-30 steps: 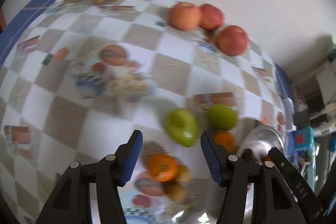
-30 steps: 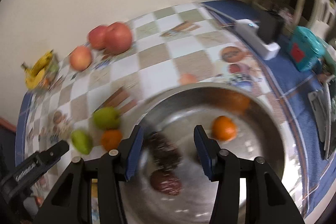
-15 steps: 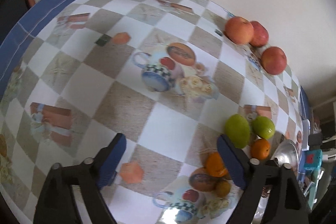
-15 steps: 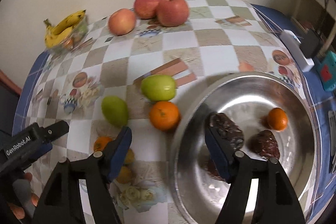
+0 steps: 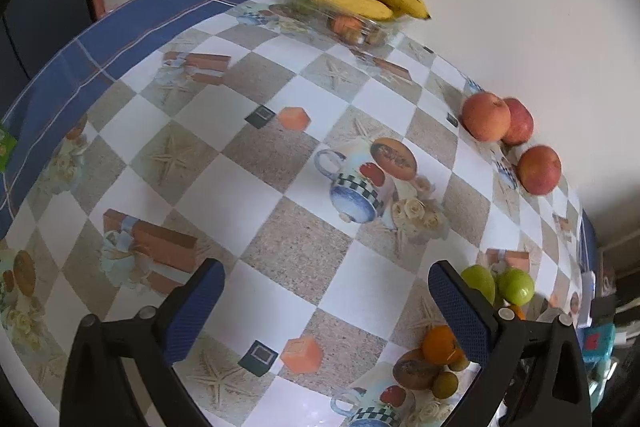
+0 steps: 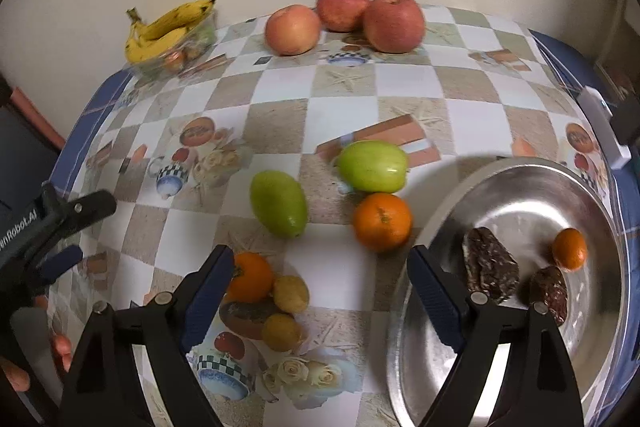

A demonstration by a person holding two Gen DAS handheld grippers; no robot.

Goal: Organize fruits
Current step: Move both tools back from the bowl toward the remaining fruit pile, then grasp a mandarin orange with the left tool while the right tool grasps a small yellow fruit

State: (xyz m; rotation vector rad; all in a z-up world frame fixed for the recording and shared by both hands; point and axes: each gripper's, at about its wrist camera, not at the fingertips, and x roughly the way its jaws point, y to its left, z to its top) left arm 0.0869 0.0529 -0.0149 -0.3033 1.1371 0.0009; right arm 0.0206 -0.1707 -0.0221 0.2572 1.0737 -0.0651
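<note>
Steel bowl [image 6: 520, 187] is sitting at 3 o'clock of the orange [image 6: 382, 221], both grippers [image 5: 326, 311] [image 6: 320, 291] opening wide, gripping nothing.

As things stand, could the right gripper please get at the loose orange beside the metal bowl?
Probably yes. The right gripper, its jaws opening with nothing between them, faces the orange across bare tablecloth. The metal bowl sits close beside the fruit, but nothing covers it.
</note>
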